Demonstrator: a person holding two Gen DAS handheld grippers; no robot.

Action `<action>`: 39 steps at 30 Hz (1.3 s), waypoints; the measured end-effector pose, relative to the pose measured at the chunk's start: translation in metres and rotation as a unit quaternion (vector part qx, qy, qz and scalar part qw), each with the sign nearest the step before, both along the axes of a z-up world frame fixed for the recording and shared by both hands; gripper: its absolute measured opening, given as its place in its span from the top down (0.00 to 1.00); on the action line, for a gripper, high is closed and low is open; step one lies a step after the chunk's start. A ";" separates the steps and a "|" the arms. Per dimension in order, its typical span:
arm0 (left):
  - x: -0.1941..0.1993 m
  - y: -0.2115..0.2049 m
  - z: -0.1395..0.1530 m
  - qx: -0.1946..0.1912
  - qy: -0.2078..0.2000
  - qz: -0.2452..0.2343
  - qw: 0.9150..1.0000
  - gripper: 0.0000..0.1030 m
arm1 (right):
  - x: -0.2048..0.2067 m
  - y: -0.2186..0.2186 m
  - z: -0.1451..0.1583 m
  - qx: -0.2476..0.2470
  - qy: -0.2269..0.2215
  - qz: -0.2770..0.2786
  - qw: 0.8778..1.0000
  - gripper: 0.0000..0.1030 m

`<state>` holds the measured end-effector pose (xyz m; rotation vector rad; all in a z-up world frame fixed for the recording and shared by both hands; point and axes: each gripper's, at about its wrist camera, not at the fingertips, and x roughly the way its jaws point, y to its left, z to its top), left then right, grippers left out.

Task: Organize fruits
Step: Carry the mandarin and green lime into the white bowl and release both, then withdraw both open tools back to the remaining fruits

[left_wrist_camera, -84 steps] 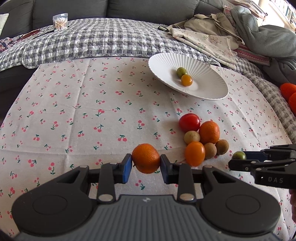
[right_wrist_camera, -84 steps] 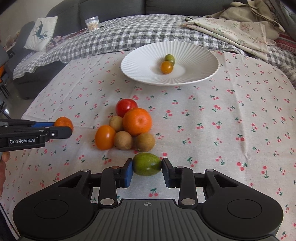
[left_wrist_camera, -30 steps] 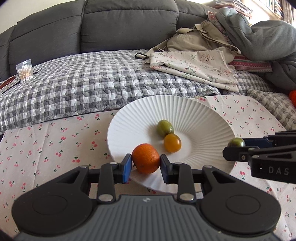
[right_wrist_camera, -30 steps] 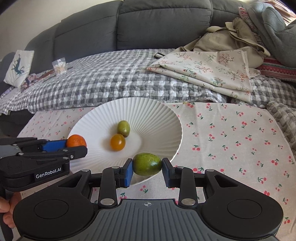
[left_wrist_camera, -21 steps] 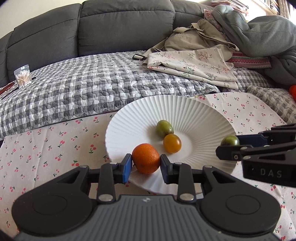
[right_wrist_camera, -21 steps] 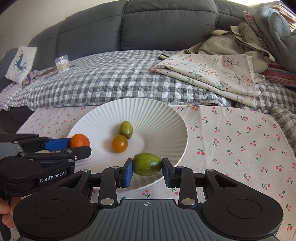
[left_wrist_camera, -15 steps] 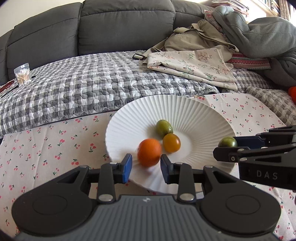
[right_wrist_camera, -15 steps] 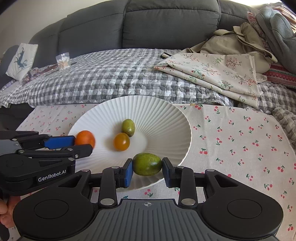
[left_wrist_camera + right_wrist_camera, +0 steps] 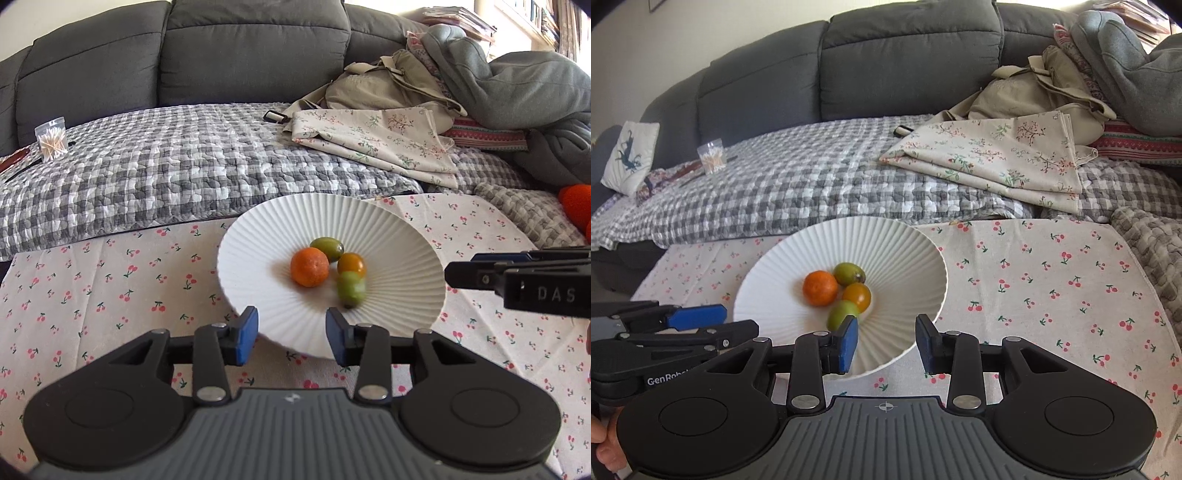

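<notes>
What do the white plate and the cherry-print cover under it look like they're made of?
White plate: probably glazed ceramic, maybe melamine; rigid, matte-white, fine radial ribs with soft sheen. Cherry-print cover: woven cotton-like fabric; matte, with fold creases, draping at the edges.

A dark grey sofa (image 9: 221,48) stands behind a grey checked quilt (image 9: 166,166), folded floral cloth (image 9: 997,162) and heaped clothes (image 9: 517,85), in daylight.
</notes>
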<state>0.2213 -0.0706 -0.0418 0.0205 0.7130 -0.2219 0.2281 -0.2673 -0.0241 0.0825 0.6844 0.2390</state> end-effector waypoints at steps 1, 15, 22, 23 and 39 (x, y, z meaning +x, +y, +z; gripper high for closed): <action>-0.003 0.002 0.002 -0.001 0.000 0.000 1.000 0.61 | -0.003 -0.001 0.002 0.000 -0.002 -0.001 1.000 0.67; -0.049 0.031 0.016 -0.023 0.030 0.027 0.999 0.52 | -0.049 -0.003 0.027 0.023 0.012 0.016 1.000 0.47; -0.070 0.033 0.021 -0.028 0.039 0.030 0.998 0.39 | -0.081 0.002 0.038 0.037 0.022 0.033 0.999 0.30; -0.073 0.032 0.021 -0.026 0.040 0.032 0.998 0.37 | -0.084 0.003 0.040 0.036 0.022 0.036 0.998 0.29; -0.104 0.037 0.009 -0.027 0.069 0.030 0.997 0.19 | -0.117 0.007 0.027 0.064 0.068 0.038 0.995 0.08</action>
